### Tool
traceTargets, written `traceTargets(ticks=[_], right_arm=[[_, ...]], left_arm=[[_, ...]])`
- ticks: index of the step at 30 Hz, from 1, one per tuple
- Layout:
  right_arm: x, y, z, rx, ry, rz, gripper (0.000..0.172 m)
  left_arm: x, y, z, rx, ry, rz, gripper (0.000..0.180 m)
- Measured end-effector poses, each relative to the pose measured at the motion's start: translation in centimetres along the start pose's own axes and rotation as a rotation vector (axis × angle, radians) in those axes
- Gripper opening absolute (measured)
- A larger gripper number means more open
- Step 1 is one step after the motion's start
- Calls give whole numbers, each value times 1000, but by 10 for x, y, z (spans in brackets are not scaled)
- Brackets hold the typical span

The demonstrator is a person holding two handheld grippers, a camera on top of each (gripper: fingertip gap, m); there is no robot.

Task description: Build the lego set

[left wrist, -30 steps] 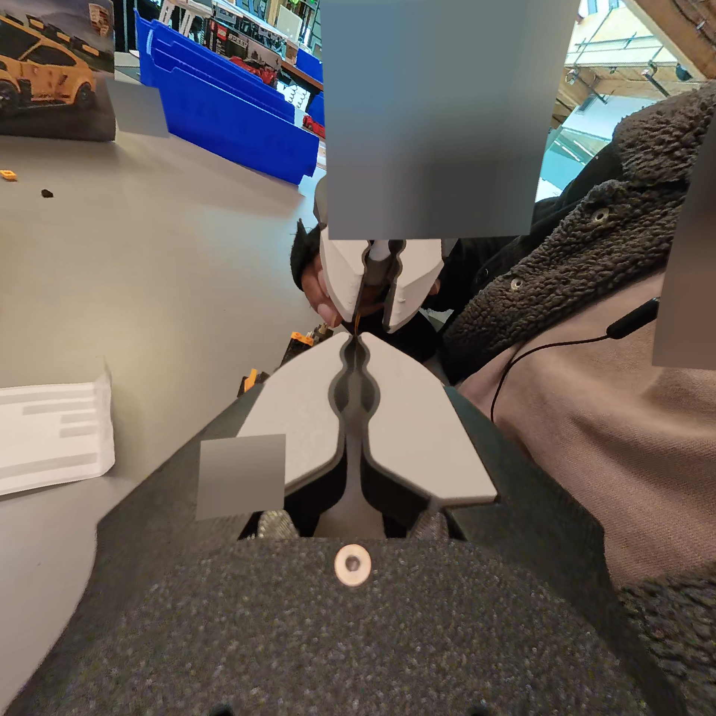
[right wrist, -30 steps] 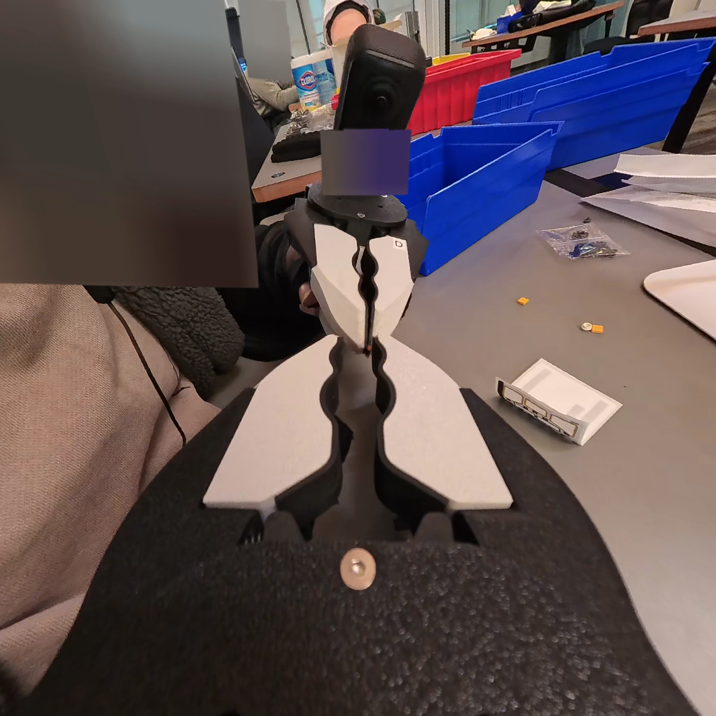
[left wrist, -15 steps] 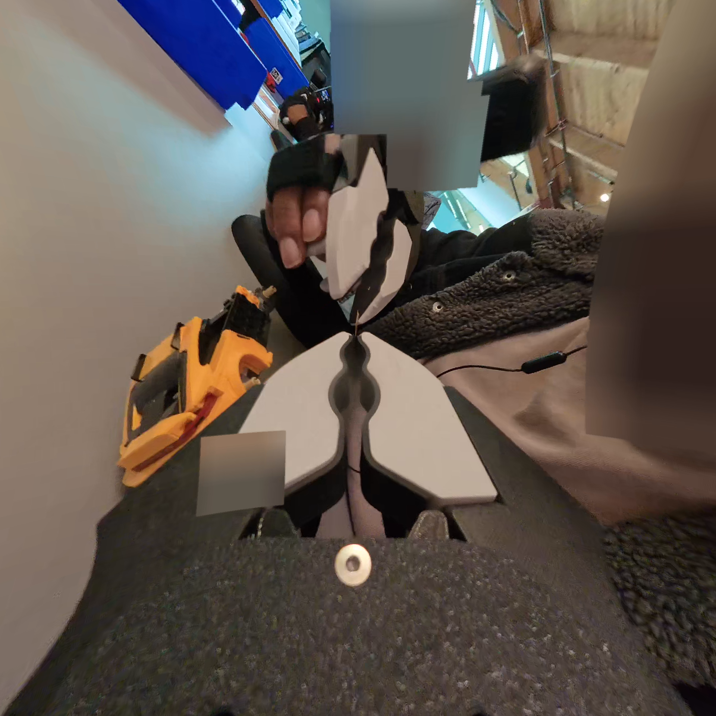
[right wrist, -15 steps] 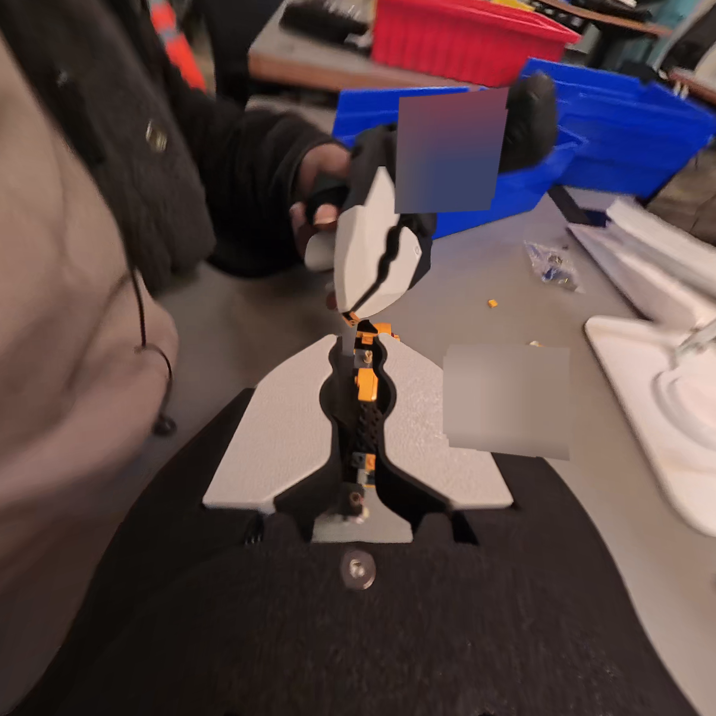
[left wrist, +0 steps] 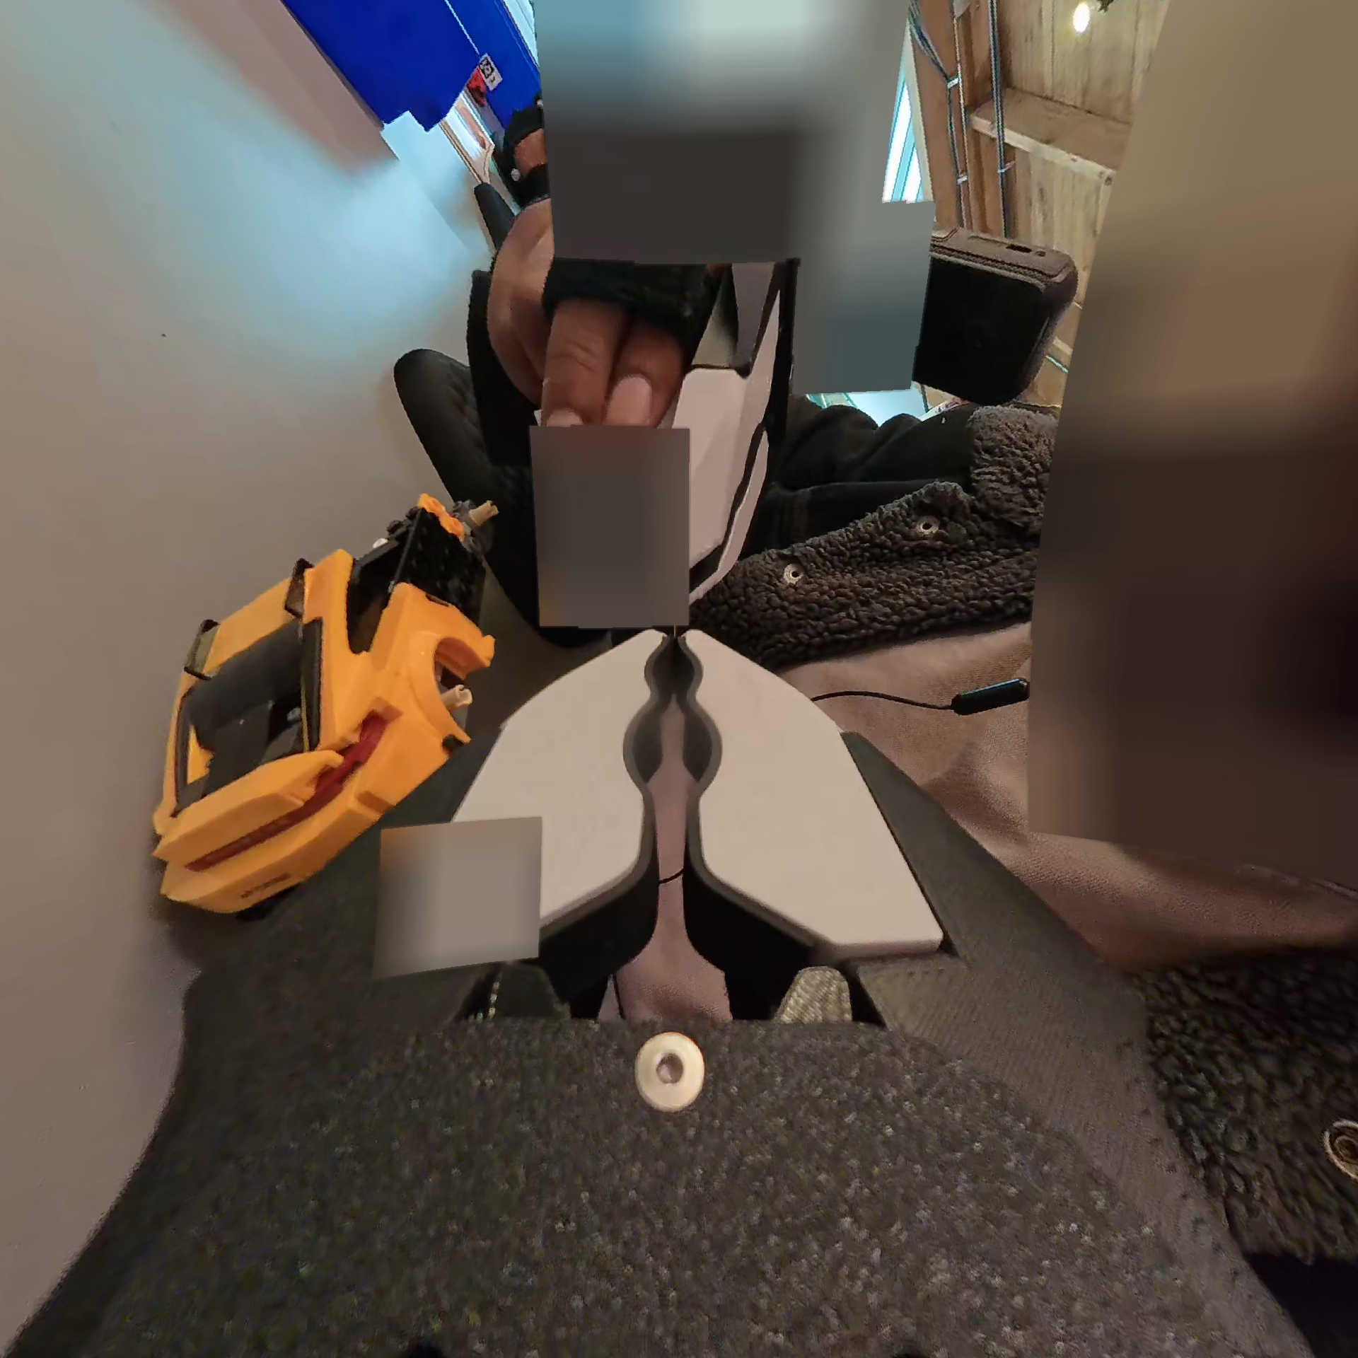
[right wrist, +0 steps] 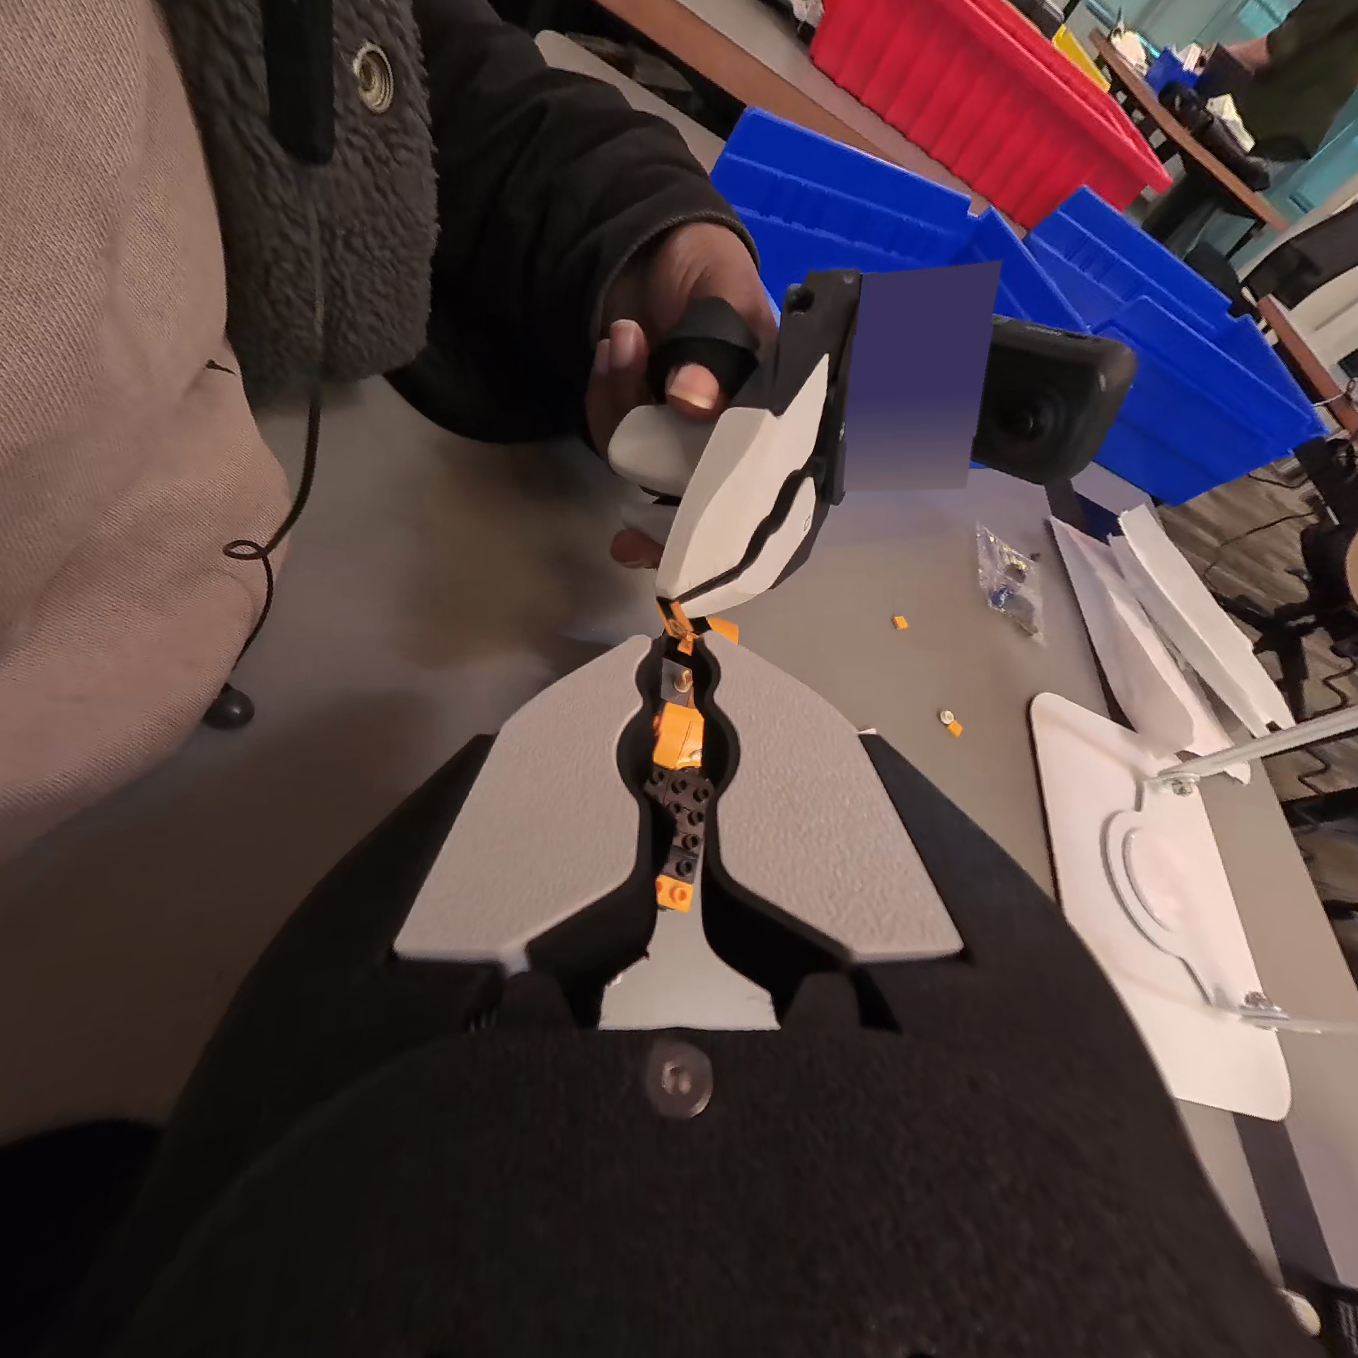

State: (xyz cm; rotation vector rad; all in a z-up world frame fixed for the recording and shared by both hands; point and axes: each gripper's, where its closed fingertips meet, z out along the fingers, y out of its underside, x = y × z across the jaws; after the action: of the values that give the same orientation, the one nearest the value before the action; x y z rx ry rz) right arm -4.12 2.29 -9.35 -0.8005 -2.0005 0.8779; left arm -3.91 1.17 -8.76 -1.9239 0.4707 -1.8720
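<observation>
Above a grey tabletop [right wrist: 918, 558], the left gripper [right wrist: 680, 599] pinches a thin orange-and-black sticker strip [right wrist: 680, 624]; the right gripper [right wrist: 680, 647], narrowly parted, hovers over an orange-and-black brick-built toy car [left wrist: 294, 720].

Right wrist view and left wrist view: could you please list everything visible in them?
toy brick car: one, orange and black, on the grey table
blue bins: several, far table edge
red bin: one, behind them
loose bricks: a few, orange, on the table
parts bag: one, clear
paper sheets: several, white
base plate: one, white, right
fleece jacket: one, dark
left gripper: shut on a thin orange-and-black piece
right gripper: tips slightly apart, just under that piece
</observation>
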Motion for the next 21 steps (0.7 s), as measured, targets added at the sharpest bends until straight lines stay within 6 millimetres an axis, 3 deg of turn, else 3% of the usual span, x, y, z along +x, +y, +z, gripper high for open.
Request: traceTargets(ticks=[21], right_arm=[[-8, 0, 2, -5, -59, 33, 7]], left_arm=[[-2, 7, 4, -39, -13, -5, 0]])
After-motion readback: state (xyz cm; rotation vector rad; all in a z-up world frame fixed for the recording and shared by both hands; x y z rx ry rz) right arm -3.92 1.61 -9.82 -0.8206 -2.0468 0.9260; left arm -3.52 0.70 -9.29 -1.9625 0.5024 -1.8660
